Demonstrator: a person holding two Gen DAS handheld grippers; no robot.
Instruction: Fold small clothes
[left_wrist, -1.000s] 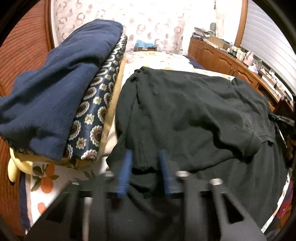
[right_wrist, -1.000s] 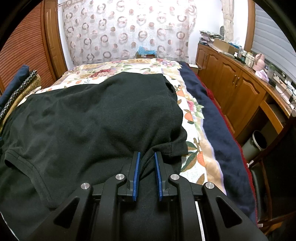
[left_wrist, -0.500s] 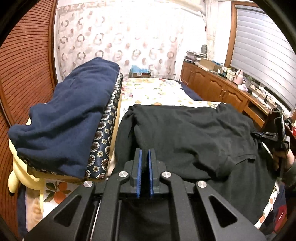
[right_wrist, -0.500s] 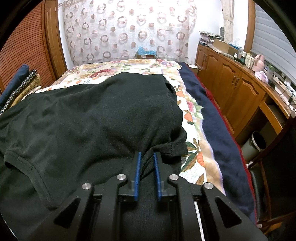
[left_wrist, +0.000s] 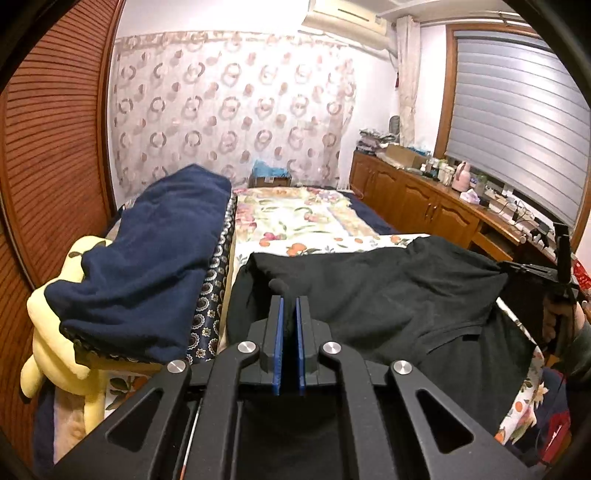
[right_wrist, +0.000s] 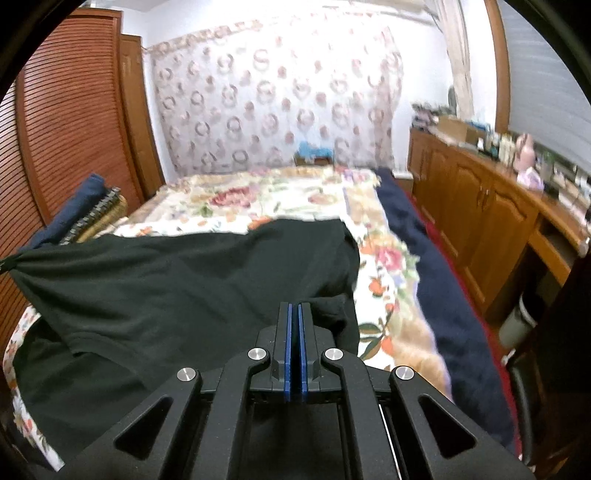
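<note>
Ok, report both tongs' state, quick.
Left tongs: shut on the black cotton T-shirt.
Right tongs: shut on the same T-shirt.

The shirt (left_wrist: 388, 291) is seen as matt black knit cloth. The blanket (left_wrist: 155, 266) is shown as fuzzy navy fleece. The bedspread (right_wrist: 295, 206) is printed floral cloth. The cabinets (left_wrist: 417, 203) are made of glossy varnished wood. The left gripper (left_wrist: 289, 306) is formed of matt black plastic, with blue pads (left_wrist: 279, 343) and shiny metal screws (left_wrist: 248, 347).
</note>
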